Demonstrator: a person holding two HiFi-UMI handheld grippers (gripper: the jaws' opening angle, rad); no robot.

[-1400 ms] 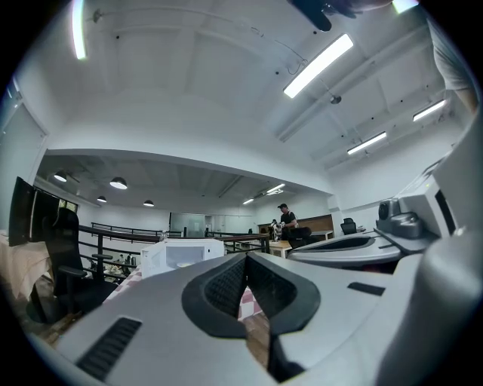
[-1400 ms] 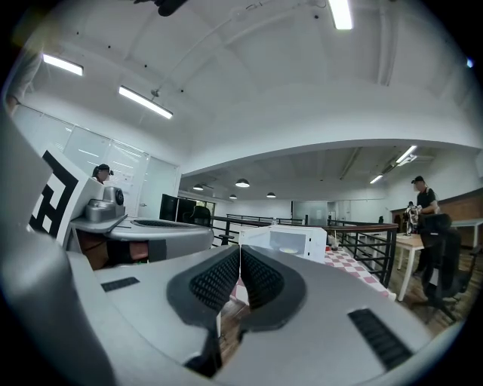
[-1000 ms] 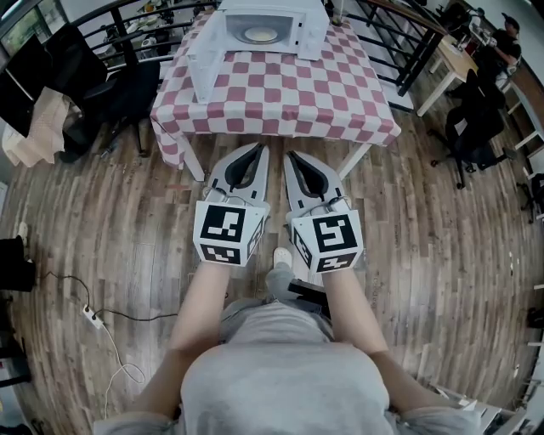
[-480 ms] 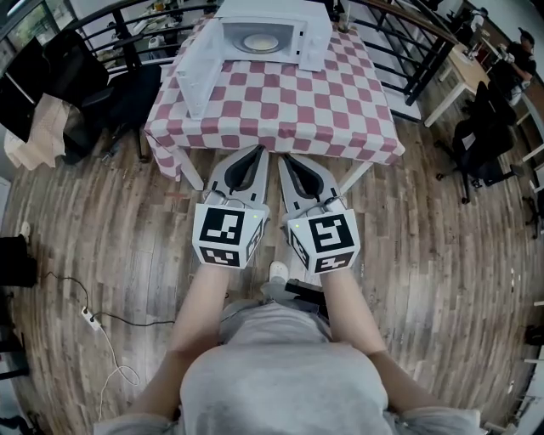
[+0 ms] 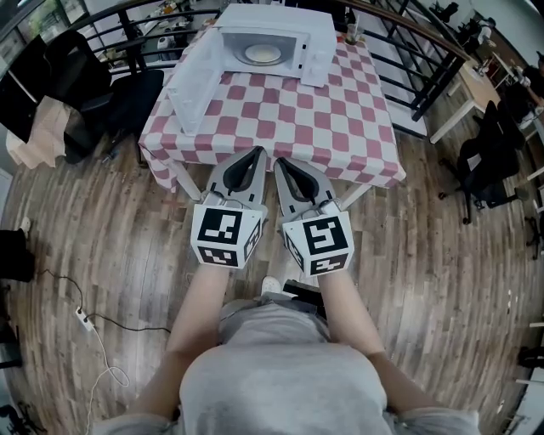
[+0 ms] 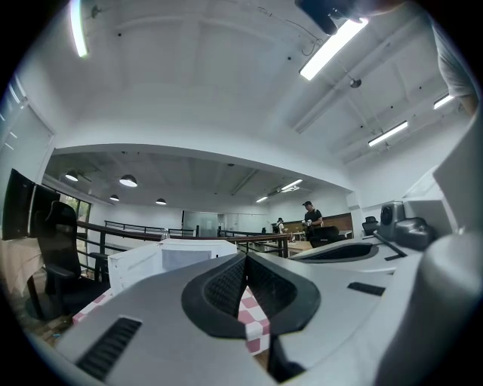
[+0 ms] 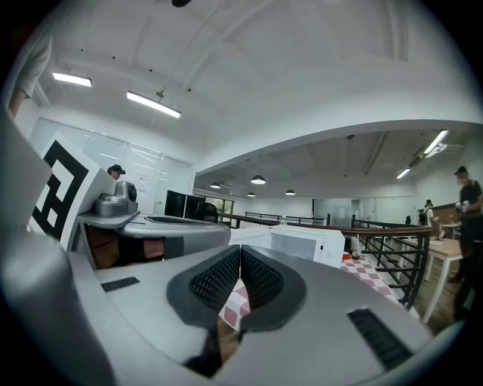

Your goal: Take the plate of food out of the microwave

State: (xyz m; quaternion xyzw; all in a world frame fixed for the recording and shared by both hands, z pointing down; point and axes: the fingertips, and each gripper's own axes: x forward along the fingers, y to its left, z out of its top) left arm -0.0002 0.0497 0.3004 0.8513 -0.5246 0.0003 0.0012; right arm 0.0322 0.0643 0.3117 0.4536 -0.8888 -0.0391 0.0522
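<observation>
Inside the open microwave (image 5: pixel 274 17) sits the plate (image 5: pixel 262 54).

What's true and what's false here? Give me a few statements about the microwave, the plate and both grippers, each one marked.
1. The microwave has its door swung open. True.
2. The plate of food is already out of the microwave. False: it sits inside the microwave.
3. The left gripper and the right gripper are both shut with nothing between the jaws. True.
4. The left gripper is gripping the door. False: it is well short of the door, by the table's near edge, beside the right gripper.
5. The tablecloth is checked red and white. True.
</observation>
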